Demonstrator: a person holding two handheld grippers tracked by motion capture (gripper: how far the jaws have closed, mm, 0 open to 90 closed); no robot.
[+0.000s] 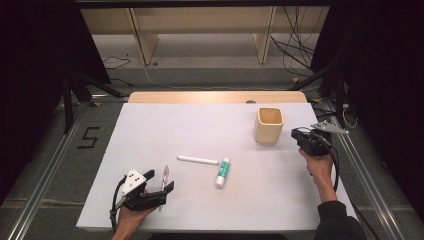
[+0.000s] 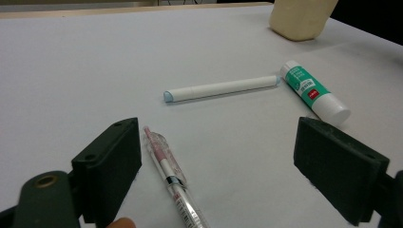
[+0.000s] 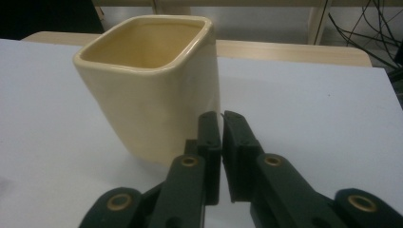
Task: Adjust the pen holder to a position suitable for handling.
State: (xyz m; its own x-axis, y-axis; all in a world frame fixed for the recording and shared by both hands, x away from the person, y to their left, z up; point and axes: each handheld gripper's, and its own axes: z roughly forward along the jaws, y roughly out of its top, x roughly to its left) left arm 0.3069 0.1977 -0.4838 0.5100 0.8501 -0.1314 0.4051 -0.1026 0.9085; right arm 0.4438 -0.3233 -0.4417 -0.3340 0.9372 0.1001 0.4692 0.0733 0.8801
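On the white counter (image 1: 150, 130): one cream square ceramic cup (image 1: 268, 125), one white stick (image 1: 198, 160), one green-labelled glue stick (image 1: 223, 172), one clear pink pen (image 1: 164, 177); left gripper (image 2: 216, 156) spread around the pen, right gripper (image 3: 221, 124) pressed together, empty

A white marker (image 1: 198, 160) is lying level near the middle of the worktop (image 1: 165, 125), and a glue stick (image 1: 223, 172) is lying just beside its right end, white cap toward the near edge. Cables (image 1: 295, 45) are trailing over the floor (image 1: 210, 75) beyond the worktop, beside wooden shelf legs (image 1: 142, 40).
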